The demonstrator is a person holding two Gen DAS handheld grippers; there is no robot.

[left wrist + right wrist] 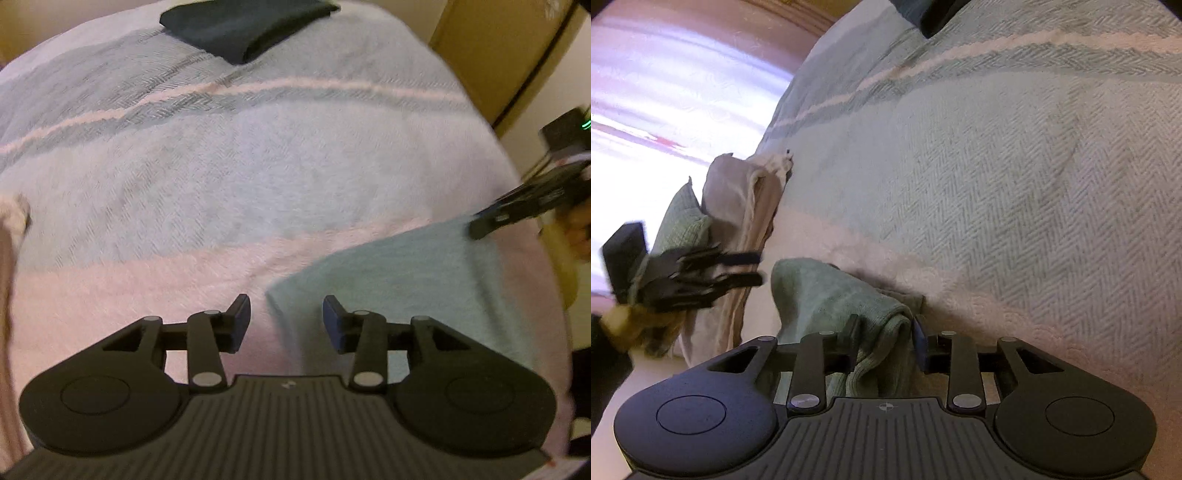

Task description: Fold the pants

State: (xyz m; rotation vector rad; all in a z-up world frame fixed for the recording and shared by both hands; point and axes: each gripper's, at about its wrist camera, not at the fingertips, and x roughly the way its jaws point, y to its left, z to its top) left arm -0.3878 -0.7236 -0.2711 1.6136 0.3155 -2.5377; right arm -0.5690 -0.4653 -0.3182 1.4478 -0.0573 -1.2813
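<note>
Right tongs (884, 338): partly spread, fingers either side of a bunched fold of the green pants (842, 295); cloth fills the gap and the pads seem to pinch it. Seen from the left camera, these tongs (480, 229) sit at the far right corner of the pants (406, 295), blurred; a hand (581, 230) behind them.

Left tongs (286, 323): spread wide, holding nothing, hovering just above the pants' left corner, the right finger over the green cloth and the left finger over the blanket (240, 166). From the right camera, they (759, 267) lie just left of the pants, blurred.

Pants: pale green, lying on the bed at its near edge, atop the blanket's pink band.

Blanket: striped pale blue, grey and pink, under the pants.

Dark cloth (243, 26): folded, well beyond the pants, at the bed's far end.

Beige cloth (750, 206): crumpled, left of the pants, at the bed's edge.
</note>
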